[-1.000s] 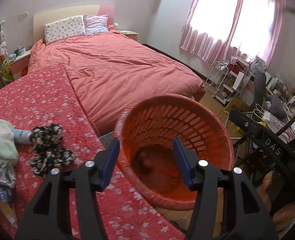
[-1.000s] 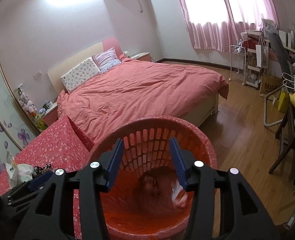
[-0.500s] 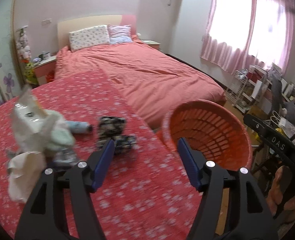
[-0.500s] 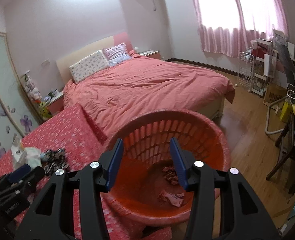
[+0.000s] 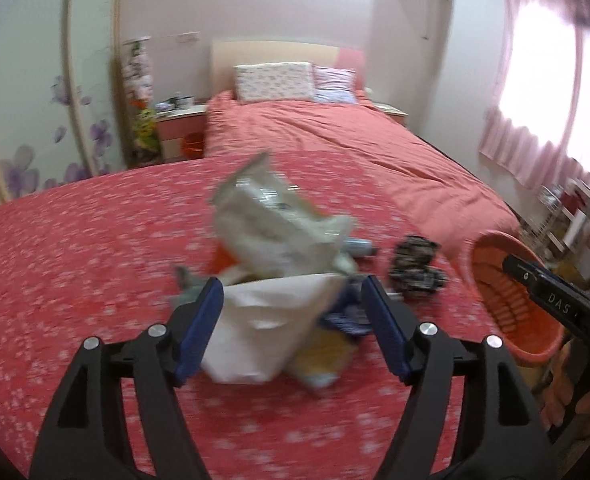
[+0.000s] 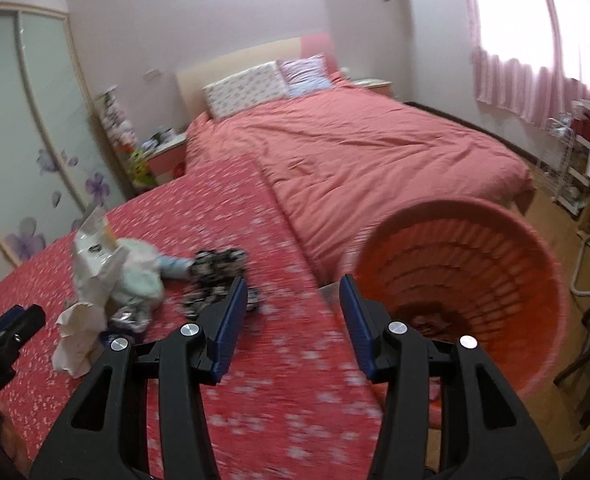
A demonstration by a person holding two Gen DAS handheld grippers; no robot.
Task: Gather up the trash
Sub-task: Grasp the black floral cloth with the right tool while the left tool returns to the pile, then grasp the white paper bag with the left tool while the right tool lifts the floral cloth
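The left gripper [image 5: 293,324] spreads its fingers [image 5: 199,326], grasping nothing, a white paper bag [image 5: 263,332] framed just beyond them atop the trash pile [image 5: 279,236] on the red floral cover [image 5: 75,260]. The right gripper [image 6: 295,320] stays released and empty, the orange basket [image 6: 527,276] just right of its fingers [image 6: 357,324].

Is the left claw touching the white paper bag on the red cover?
Cannot tell: in the blurred left wrist view the opening left claw frames the bag, with no plain contact or gap.

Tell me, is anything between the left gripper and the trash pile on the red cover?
Nothing visible. The left gripper, jaws opening and empty, points straight at the trash pile on the red cover; the white paper bag lies nearest.
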